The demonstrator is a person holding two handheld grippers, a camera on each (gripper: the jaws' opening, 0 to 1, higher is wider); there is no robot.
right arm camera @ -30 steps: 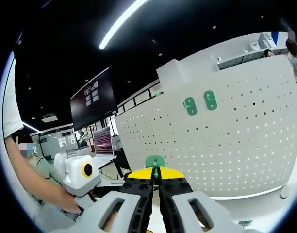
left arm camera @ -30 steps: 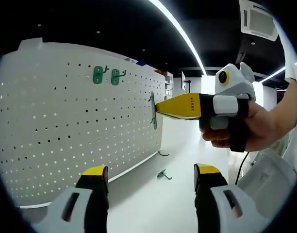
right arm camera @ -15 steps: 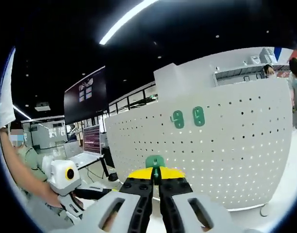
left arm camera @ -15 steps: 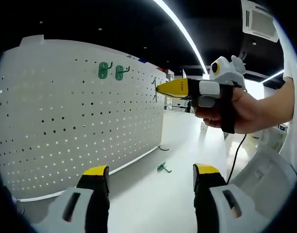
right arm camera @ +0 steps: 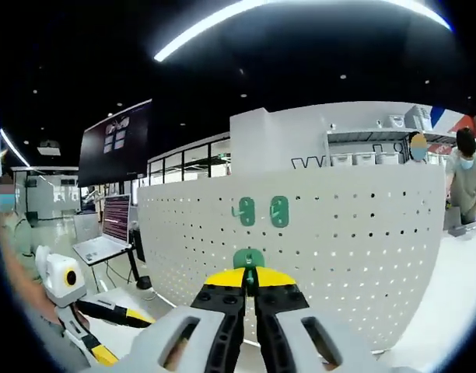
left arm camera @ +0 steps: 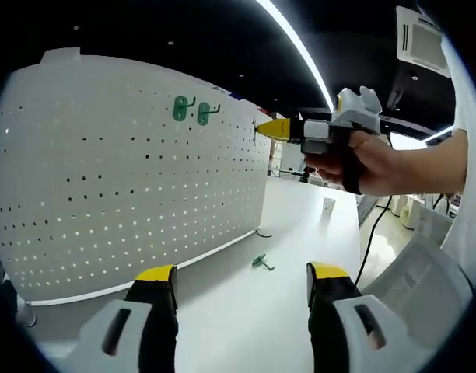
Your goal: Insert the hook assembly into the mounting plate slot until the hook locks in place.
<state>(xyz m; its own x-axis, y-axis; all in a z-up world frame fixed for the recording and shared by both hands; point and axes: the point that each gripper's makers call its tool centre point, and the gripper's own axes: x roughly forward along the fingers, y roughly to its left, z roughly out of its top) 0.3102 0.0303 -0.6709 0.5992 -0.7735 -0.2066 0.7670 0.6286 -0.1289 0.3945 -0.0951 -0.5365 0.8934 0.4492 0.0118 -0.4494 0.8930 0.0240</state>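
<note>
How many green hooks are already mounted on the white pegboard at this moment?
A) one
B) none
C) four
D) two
D: two green hooks sit side by side high on the pegboard, also seen in the left gripper view, while the right gripper is shut on a third green hook not yet mounted, and another lies on the table.
</note>
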